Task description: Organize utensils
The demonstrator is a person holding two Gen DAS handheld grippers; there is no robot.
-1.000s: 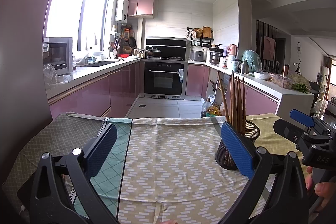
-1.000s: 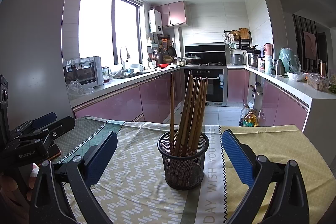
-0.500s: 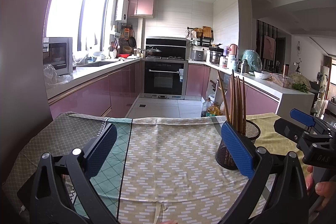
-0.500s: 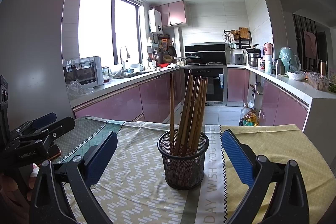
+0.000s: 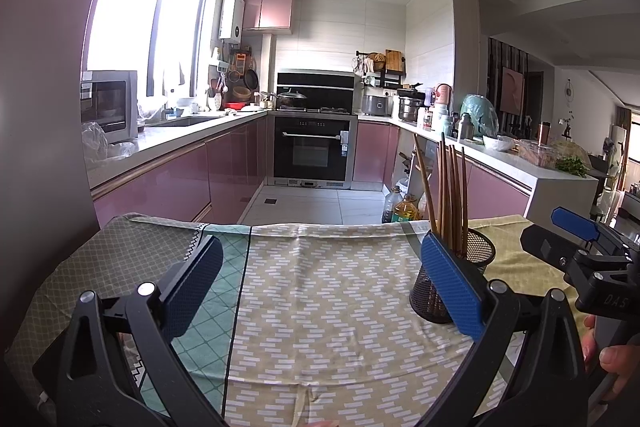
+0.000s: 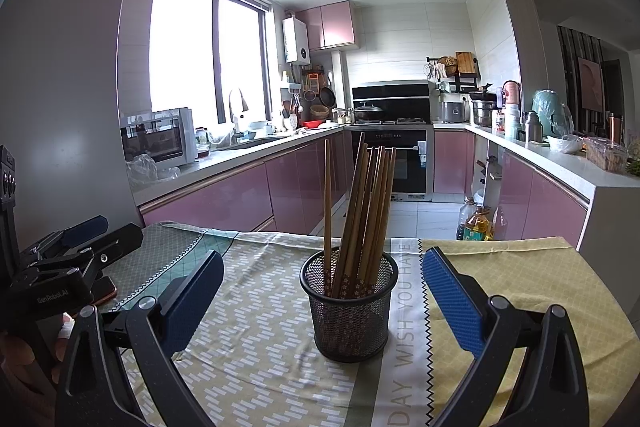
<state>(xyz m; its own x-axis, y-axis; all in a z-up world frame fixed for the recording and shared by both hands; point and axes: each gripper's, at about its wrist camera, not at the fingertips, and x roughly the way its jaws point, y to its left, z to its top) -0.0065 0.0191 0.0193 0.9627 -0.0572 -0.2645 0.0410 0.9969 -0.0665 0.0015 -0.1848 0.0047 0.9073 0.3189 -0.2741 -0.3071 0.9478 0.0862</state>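
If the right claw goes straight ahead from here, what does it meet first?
Most likely the mesh holder with its chopsticks, which stands centred between the open right claw. Depth is unclear, but nothing shows in front of it.

A black mesh holder (image 6: 349, 311) packed with wooden chopsticks (image 6: 362, 215) stands upright on a patterned tablecloth (image 6: 264, 347), framed between the spread, blue-padded fingers of the right gripper (image 6: 322, 297), which touch nothing. Left of the holder and well apart from it, the left gripper (image 6: 82, 239) hovers over the cloth's green edge. Behind the holder, a pink-cabinet kitchen with a black oven (image 6: 400, 163).
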